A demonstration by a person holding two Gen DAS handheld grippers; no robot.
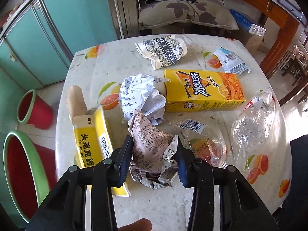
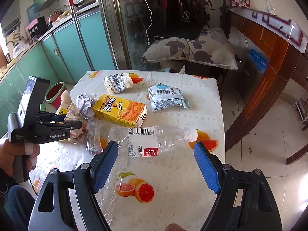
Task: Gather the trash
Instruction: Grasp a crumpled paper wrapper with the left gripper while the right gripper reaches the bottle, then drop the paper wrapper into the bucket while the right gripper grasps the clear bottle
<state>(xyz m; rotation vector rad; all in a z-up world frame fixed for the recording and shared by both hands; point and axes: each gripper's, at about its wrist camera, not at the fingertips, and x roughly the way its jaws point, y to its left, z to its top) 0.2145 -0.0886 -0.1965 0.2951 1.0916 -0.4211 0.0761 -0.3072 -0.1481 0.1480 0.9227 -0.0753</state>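
The left gripper (image 1: 154,159) is closed onto a crumpled brownish printed paper wad (image 1: 152,154); both blue pads (image 1: 125,161) press against its sides. The wad rests at the near edge of the counter (image 1: 154,207), which is covered by a cloth printed with grapefruit.

The right gripper (image 2: 156,163) is spread wide and holds nothing. It hovers just short of a crushed clear plastic bottle (image 2: 150,140), which lies on its side with its white cap pointing right. The bottle label shows a barcode and a red patch reading "1983".

Other trash on the counter:
- Yellow drink carton (image 1: 204,92), lying flat, with Chinese iced-tea lettering and a lemon graphic.
- Yellow medicine box (image 1: 94,146), left of the wad, marked "Cefixime" with a barcode; its flap is open.
- White crumpled paper (image 1: 142,98), printed, touching the carton's left end.
- Crushed paper cup (image 1: 161,52), far side, with floral line art; the lettering is partly readable as "TER LI".
- Blue-white snack wrapper (image 1: 231,61), far right, bearing a barcode.
- Clear plastic wrapper (image 1: 204,144), right of the wad.

Two red bins with green rims (image 1: 25,173) stand on the floor left of the counter.
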